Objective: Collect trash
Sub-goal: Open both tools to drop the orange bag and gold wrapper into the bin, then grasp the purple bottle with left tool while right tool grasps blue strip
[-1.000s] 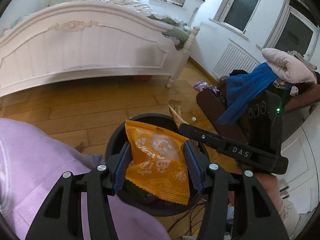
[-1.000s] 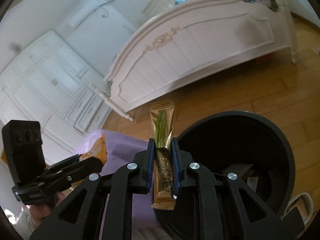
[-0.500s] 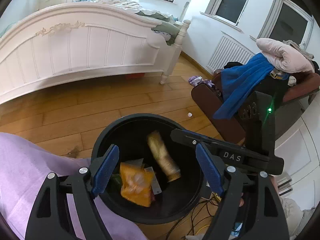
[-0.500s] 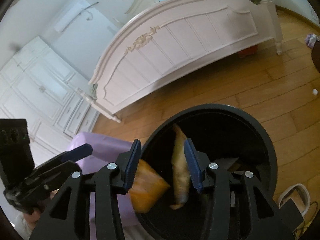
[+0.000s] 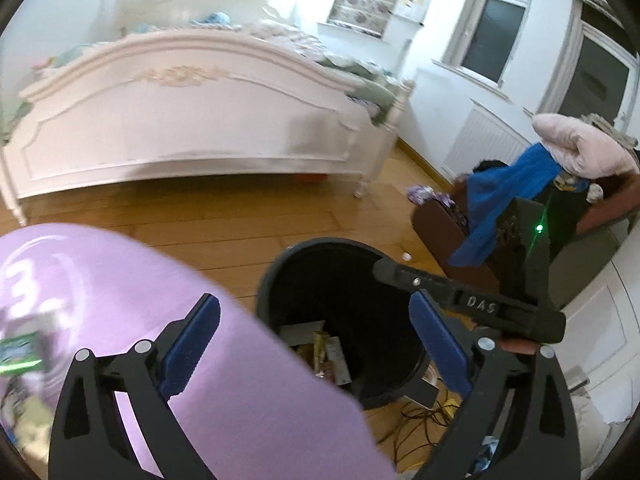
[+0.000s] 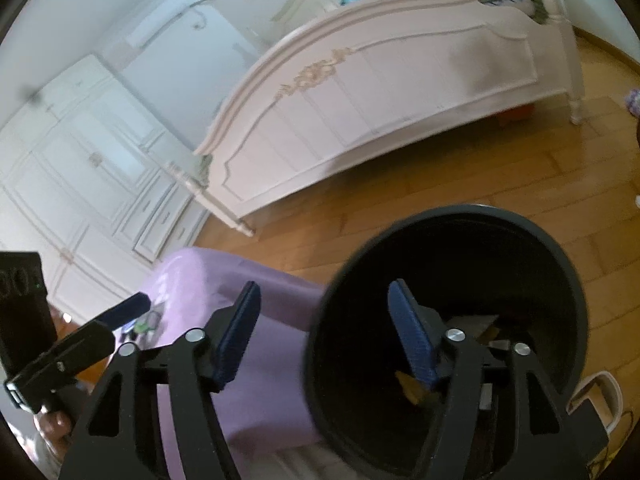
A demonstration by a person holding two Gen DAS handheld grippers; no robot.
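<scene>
L gripper (image 5: 316,344) hanging wide open, empty, over lilac cloth (image 5: 248,380). R gripper (image 6: 324,340) also spread, empty, at bin (image 6: 560,248) rim. Wrappers (image 5: 324,354) lying in bin bottom, count unclear. One green packet (image 5: 20,354) sitting on cloth: prob light, crinkly, slippery; pinch an edge. One bin, one bed (image 5: 192,120).

Black bin (image 5: 276,280) on wooden floor (image 5: 224,224).

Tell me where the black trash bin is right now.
The black trash bin stands on the wooden floor beside the purple surface, in front of the white bed. In the right wrist view it sits lower right.
</scene>
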